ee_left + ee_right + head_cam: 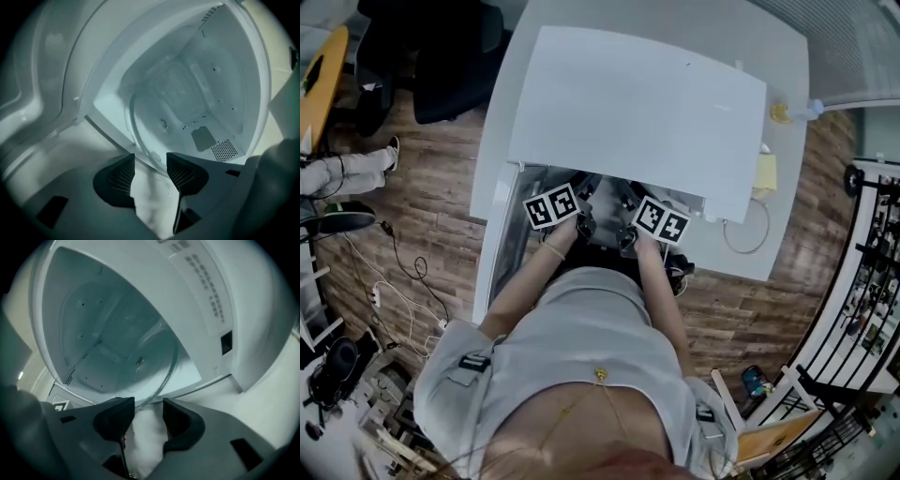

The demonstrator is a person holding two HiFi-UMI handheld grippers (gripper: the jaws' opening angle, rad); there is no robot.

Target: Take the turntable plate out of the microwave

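Left gripper (151,159) and right gripper (149,404), jaws apart and clamping nothing, meet the near rim of the turntable plate (157,117), probably for a two-sided lift. The plate lies on the microwave (637,112) floor, at its front edge.

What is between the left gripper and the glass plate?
Nothing. In the left gripper view the glass plate's rim reaches the left gripper's open jaws.

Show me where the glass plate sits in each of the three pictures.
Head view: not in it; hidden beneath the top of the microwave.
Left gripper view: glass plate at centre, its rim curving down to the jaw tips.
Right gripper view: at centre, its rim curving down to the jaw tips.
Shared landmark: the white microwave.
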